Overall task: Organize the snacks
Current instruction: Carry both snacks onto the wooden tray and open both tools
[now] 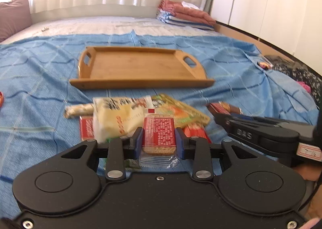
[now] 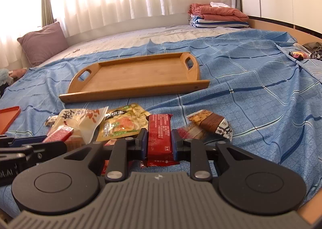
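Note:
My left gripper [image 1: 159, 134] is shut on a clear-wrapped cracker pack with a red label [image 1: 159, 132], held just above the snack pile. My right gripper [image 2: 159, 138] is shut on a dark red snack bar [image 2: 159, 134]. Under and beyond both lie loose snacks on the blue sheet: a yellow-white bag [image 1: 114, 116], a green-orange packet [image 2: 120, 122] and a brown wrapped bar [image 2: 211, 123]. An empty wooden tray [image 1: 128, 66] with cut-out handles sits farther back; the same tray [image 2: 132, 76] shows in the right wrist view. The right gripper's body [image 1: 261, 132] appears at the right of the left wrist view.
An orange tray corner [image 2: 9, 117] lies at the left edge. A purple pillow [image 2: 42, 43] leans at the back left, folded blankets [image 2: 217, 14] sit at the back right. Dark clothing [image 1: 291, 70] lies on the bed's right side beside the wooden bed rail [image 2: 281, 24].

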The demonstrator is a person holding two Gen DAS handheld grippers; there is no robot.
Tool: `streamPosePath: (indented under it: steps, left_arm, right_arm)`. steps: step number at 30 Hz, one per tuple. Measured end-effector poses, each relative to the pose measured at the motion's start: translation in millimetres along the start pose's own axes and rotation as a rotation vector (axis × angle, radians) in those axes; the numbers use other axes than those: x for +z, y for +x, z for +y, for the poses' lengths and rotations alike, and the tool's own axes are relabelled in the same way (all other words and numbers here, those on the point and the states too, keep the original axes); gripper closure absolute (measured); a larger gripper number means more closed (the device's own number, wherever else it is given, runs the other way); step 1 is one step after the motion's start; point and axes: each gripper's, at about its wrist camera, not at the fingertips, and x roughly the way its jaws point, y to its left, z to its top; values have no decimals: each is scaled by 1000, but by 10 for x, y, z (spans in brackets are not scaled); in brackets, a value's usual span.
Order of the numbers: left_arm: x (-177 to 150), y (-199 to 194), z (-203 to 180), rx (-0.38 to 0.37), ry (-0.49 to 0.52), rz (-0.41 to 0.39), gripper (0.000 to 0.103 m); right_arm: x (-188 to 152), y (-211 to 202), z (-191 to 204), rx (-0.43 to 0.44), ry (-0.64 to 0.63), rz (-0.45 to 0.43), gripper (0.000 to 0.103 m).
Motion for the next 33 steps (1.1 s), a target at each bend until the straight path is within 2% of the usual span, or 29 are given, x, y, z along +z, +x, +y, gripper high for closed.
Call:
streamPosePath:
  steps: [9, 17, 21, 26, 33]
  left_arm:
    - [639, 168, 218, 0, -23, -21, 71]
    - [1281, 663, 361, 10, -76, -17, 71]
    - [1536, 1003, 431, -11, -118, 12, 71]
    - [1706, 1522, 510, -1, -150, 60, 71]
    - [1723, 2150, 579, 67, -155, 122, 71]
  right_arm:
    - [455, 114, -133, 18, 33, -31, 74]
    - [1045, 541, -286, 42, 50, -30, 74]
    - [1280, 825, -333, 54, 61, -8, 74]
    - [1446, 1214, -364, 89, 67, 38, 74]
    - [1484, 1772, -357, 67, 74, 140, 74]
